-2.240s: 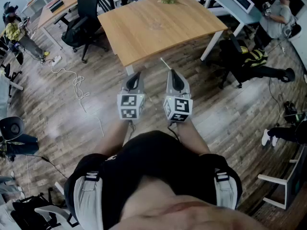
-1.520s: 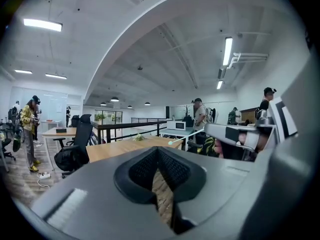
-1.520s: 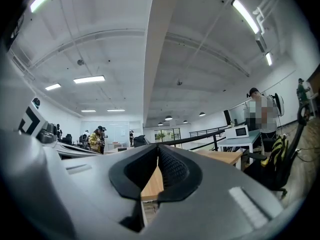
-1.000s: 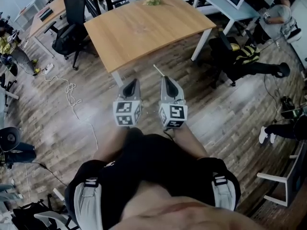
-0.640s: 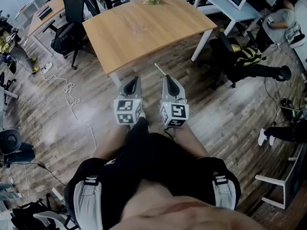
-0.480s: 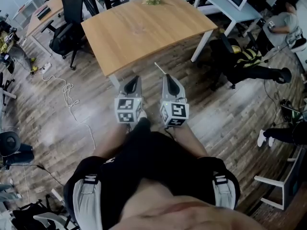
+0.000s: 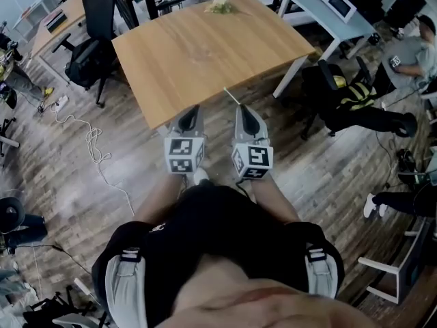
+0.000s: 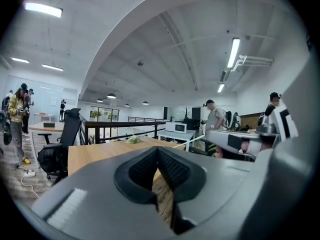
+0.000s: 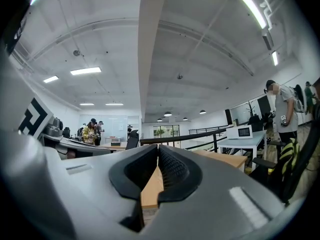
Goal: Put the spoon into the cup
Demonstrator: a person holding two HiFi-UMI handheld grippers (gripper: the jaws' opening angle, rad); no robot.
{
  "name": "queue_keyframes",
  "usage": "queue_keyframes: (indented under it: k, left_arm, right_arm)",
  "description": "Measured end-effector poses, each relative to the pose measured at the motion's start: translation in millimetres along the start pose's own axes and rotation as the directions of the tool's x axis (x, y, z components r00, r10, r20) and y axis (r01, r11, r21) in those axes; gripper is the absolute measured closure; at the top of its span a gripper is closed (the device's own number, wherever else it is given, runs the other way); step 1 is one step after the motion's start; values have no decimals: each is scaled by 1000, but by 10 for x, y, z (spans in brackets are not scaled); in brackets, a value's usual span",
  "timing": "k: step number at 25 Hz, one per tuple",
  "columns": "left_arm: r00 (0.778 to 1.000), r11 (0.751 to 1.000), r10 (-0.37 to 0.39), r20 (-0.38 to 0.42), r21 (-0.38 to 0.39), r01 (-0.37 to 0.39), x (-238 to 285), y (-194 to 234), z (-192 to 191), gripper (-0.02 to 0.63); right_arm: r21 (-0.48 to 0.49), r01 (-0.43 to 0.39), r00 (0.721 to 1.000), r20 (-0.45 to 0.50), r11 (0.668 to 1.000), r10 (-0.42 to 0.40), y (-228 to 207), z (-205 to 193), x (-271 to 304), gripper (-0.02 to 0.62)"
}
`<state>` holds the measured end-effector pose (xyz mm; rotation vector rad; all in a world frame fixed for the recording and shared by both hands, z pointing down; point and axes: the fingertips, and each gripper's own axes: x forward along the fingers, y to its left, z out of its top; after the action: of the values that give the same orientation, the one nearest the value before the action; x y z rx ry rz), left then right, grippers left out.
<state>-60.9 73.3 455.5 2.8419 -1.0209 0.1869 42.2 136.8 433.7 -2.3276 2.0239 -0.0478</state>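
Facing a wooden table (image 7: 205, 46), the person holds two grippers side by side; the right gripper (image 7: 243, 109) clenches a thin white spoon (image 7: 231, 96), while the left gripper (image 7: 192, 109) has its jaws pressed together, empty.

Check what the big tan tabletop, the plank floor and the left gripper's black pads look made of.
Big tan tabletop: wood or wood-look laminate, matte; faint grain.
Plank floor: grey-brown wood or vinyl, slight sheen; seams, light glare.
Black pads of the left gripper: likely rubber, matte; fine ribbed texture.
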Motion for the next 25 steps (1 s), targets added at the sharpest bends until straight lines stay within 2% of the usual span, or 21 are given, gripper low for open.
queue_keyframes:
  k: [5,14,25]
  left_arm:
    - [1000,1000,0,-4,-4,0,362,385,106,594]
    - [1000,1000,-22,-6,4,22,1016,765,217,594]
    - [998,998,-57,-25,19,58,1472,1082,261,594]
  right_arm:
    - [11,-1,1000,-10,1000,1,11,29,526,589]
    - [-1,16,1000,-3,1000,-16,-134,62,1247,589]
    - [20,39,999,4,999,-39,-154,38,1777,589]
